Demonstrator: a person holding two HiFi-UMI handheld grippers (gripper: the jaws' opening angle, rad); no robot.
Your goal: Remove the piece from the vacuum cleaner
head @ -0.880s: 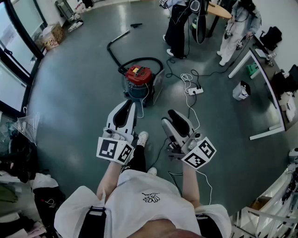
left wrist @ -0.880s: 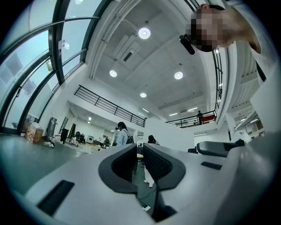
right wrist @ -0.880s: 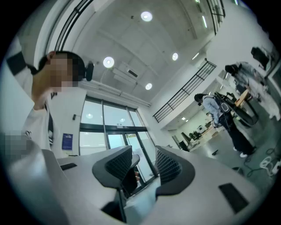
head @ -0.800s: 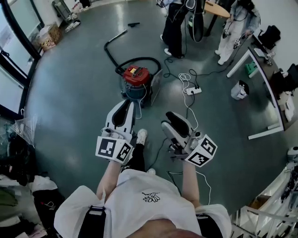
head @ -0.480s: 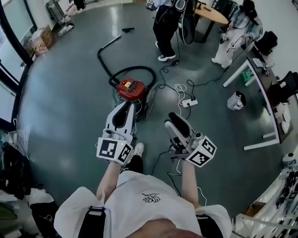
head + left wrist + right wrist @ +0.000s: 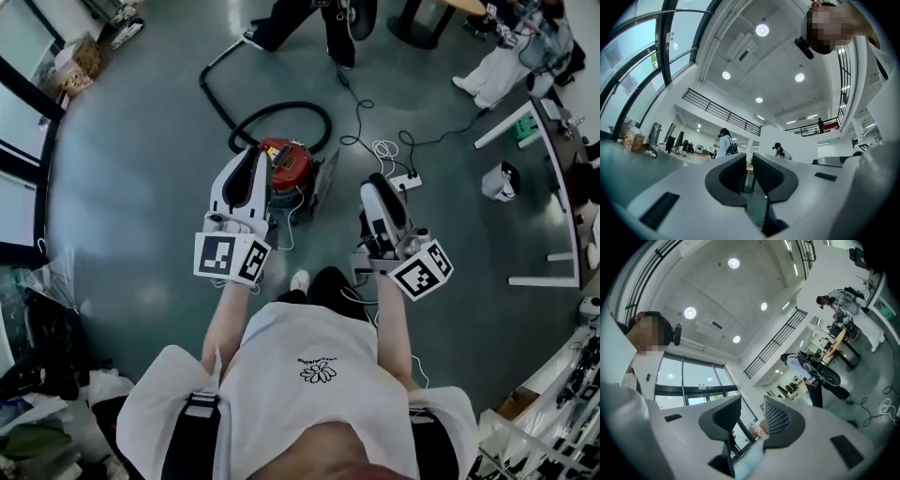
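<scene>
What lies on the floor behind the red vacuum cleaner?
A black hose loops behind the vacuum cleaner. The left claw covers the cleaner's left side, so where the hose joins it cannot be seen.

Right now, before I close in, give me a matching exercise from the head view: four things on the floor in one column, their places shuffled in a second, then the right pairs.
Things
1. red drum vacuum cleaner
2. white power strip
3. white waste bin
4. printed cardboard box

Places
A. far left, by the glass wall
B. just beyond the left gripper, black hose looped behind
C. right side, beside the white desk frame
D. ahead of the right gripper, among cables

Pairs: 1-B; 2-D; 3-C; 4-A
</scene>
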